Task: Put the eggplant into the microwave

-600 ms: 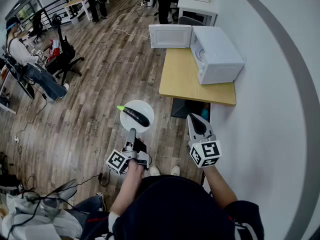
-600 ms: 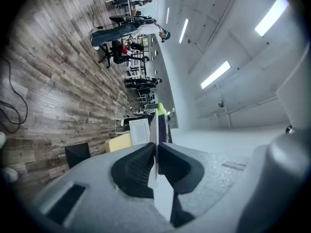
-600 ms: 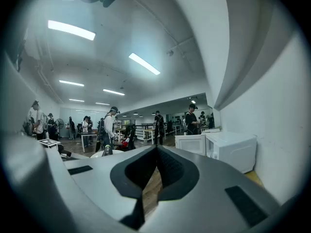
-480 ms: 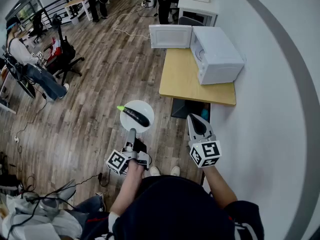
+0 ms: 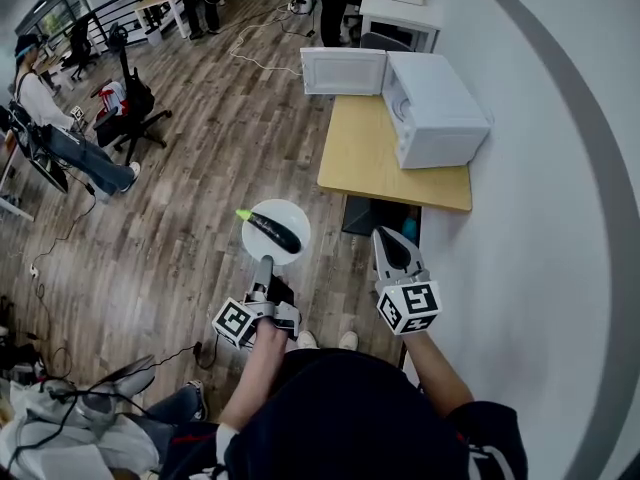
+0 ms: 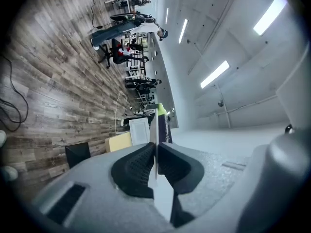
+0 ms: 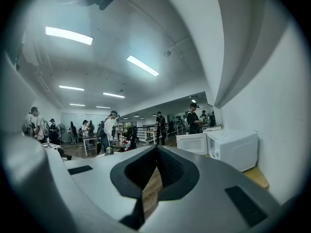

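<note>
A dark purple eggplant [image 5: 275, 231] with a green stem lies on a white plate [image 5: 292, 214] held out over the wooden floor. My left gripper [image 5: 264, 264] is shut on the plate's near rim. In the left gripper view the plate [image 6: 153, 144] shows edge-on between the pads, with the eggplant [image 6: 163, 126] beyond. My right gripper [image 5: 379, 235] is shut with nothing in it, held level to the right of the plate. The white microwave [image 5: 440, 108] stands on a wooden table [image 5: 375, 163] ahead, with its door [image 5: 343, 71] swung open to the left. The right gripper view also shows the microwave [image 7: 233, 149].
A white wall [image 5: 540, 218] runs along the right side. A dark gap with a teal object [image 5: 408, 228] lies under the table's near edge. People sit and stand at desks far left [image 5: 60, 118] and at the back. Cables trail on the floor at lower left [image 5: 60, 398].
</note>
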`<state>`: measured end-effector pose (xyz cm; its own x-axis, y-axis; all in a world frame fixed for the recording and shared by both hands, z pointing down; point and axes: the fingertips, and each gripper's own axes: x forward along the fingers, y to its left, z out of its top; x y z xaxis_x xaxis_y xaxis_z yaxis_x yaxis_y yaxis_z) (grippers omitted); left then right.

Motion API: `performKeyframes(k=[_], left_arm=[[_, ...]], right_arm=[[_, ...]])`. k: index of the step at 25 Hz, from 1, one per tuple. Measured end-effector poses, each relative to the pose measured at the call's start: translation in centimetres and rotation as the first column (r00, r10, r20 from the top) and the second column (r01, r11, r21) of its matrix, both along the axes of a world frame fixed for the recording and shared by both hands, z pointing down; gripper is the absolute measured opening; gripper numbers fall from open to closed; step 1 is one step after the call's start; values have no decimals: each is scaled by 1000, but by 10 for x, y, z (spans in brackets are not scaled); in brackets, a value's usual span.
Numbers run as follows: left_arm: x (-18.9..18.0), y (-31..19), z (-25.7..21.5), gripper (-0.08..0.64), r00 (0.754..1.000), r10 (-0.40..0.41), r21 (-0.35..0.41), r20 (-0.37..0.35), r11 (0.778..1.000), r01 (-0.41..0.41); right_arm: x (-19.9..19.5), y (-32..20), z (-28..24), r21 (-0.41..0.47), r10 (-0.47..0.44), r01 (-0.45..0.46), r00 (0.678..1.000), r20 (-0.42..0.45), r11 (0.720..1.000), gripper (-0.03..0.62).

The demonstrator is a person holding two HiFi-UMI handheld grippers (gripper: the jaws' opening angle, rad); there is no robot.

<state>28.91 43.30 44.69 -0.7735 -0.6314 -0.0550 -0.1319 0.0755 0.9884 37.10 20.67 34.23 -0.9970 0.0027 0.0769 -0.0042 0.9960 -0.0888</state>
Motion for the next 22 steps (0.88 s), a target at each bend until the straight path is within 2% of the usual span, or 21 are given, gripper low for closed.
performKeyframes(k=[6, 13, 19, 22], left_arm=[[19, -12, 0, 34, 1000, -10, 6, 6, 1000, 10], [40, -23, 17, 35, 999, -27, 10, -23, 1000, 28], [32, -29, 18, 38, 999, -27, 5, -19, 1000, 27], [19, -34, 21, 38, 1000, -20, 3, -23, 1000, 20]], right_arm=[[7, -10, 10, -4, -34, 34, 999, -8, 999, 12], [12, -16, 22, 0, -80, 80, 997, -15, 997, 12], [-1, -20, 26, 0, -98, 98, 995, -24, 995, 12], [-16, -22, 29, -33, -101, 100, 995, -24, 994, 12]])
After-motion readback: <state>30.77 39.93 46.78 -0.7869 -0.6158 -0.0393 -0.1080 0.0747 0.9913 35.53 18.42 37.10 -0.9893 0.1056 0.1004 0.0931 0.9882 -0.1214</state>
